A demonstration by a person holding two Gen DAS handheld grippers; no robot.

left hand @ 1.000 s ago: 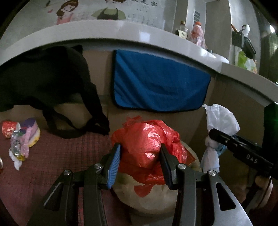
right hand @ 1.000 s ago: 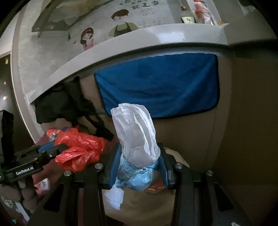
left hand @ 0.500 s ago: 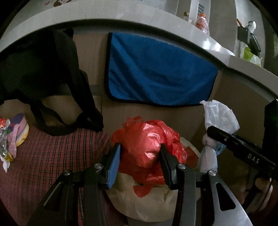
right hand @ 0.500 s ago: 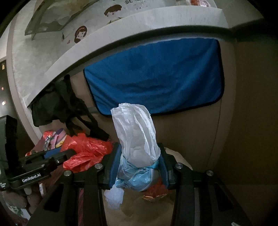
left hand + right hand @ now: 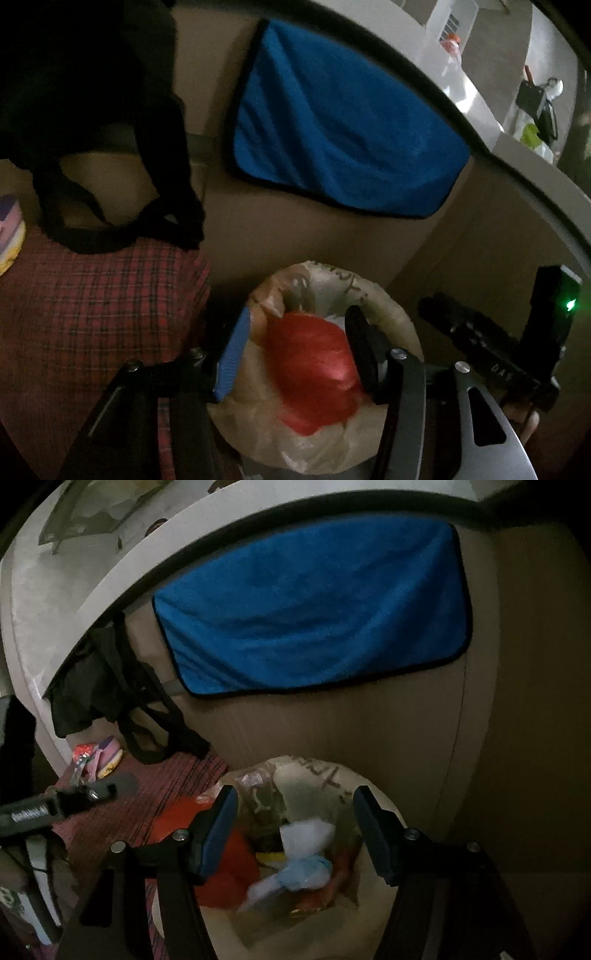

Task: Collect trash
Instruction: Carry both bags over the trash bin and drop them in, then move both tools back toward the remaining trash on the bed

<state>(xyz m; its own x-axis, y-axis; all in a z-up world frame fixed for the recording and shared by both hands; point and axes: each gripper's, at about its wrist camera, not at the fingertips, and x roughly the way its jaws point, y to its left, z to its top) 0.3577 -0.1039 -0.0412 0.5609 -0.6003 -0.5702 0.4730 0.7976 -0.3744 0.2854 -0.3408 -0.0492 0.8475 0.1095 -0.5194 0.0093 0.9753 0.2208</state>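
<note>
A bin lined with a beige bag stands below both grippers. My left gripper hangs over its mouth with jaws opening. A crumpled red plastic bag, blurred, sits low between them, clear of the blue pad. My right gripper is above the same bin, jaws opening wide with nothing gripped. The white and blue tied bag is blurred inside the bin beneath them. The red bag shows behind the right gripper's left finger. Each gripper also appears in the other's view: the right gripper and the left gripper.
A blue towel hangs on the beige cabinet front behind the bin. A black bag hangs to its left. A red plaid cloth lies left of the bin, with colourful wrappers at its far end. A pale counter edge runs overhead.
Both grippers sank toward the bin and their jaws spread. The white and blue bag left the right gripper and dropped into the bin. The red bag slid lower between the left jaws.
</note>
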